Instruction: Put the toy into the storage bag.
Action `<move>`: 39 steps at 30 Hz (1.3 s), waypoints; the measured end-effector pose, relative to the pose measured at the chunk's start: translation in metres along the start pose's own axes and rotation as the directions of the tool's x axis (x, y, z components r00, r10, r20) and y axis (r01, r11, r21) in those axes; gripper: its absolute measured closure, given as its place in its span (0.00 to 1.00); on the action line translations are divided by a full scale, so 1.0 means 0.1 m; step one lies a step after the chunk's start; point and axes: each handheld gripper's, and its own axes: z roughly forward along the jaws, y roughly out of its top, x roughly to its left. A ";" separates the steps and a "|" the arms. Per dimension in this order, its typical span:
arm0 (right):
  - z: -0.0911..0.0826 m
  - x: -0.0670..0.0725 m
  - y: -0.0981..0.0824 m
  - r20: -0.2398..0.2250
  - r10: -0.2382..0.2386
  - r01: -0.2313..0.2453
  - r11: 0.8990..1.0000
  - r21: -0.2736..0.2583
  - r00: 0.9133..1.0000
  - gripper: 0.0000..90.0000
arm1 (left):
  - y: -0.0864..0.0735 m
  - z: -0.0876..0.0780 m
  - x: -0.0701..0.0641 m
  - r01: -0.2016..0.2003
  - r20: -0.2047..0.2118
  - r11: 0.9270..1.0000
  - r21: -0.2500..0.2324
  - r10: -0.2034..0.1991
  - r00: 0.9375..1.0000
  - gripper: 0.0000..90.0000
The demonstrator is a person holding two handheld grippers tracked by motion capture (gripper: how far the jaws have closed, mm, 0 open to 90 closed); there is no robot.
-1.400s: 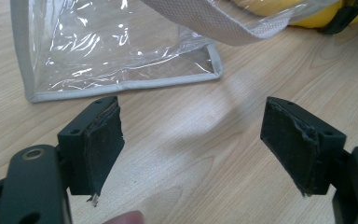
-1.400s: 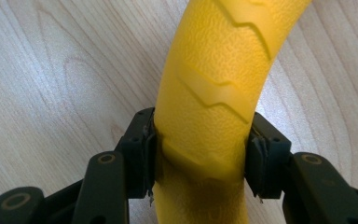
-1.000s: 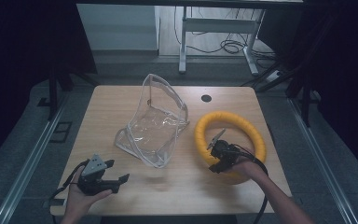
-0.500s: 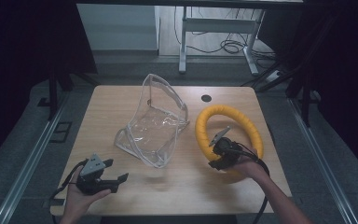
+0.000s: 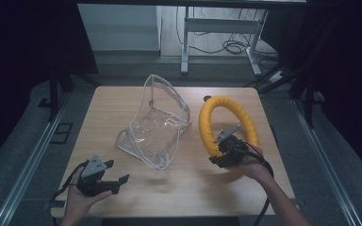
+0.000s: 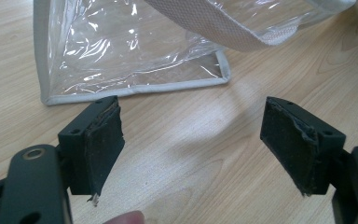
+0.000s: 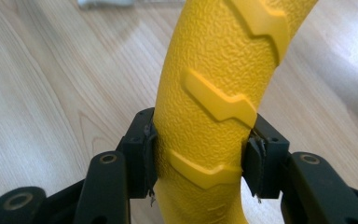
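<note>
Spreading under everything, the wooden worktop is carrying a clear plastic bag at its middle. Right of it, the yellow ring is tilting up, clamped by the right hand-held gripper. Near the front-left corner, the left hand-held gripper is gaping wide, holding nothing.

The right hand-held gripper clamps the near-left arc of the yellow ring, which tilts up off the bench beyond it, while the clear plastic bag stands to its left and the left hand-held gripper rests farther left, jaws apart.
</note>
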 end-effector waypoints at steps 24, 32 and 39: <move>-0.31 -0.05 0.15 0.023 0.048 -0.041 0.971 -0.234 0.999 0.57 | 0.00 0.00 0.01 -0.003 -0.006 1.000 0.004 0.003 1.000 0.23; -0.36 -0.02 0.22 0.014 0.049 -0.043 0.954 -0.296 0.999 0.57 | 0.00 -0.01 0.01 -0.006 -0.009 1.000 0.002 0.006 1.000 0.23; -0.39 0.00 0.27 0.002 0.055 -0.050 0.936 -0.347 0.999 0.57 | 0.00 -0.03 0.02 -0.006 -0.013 1.000 -0.001 0.006 1.000 0.23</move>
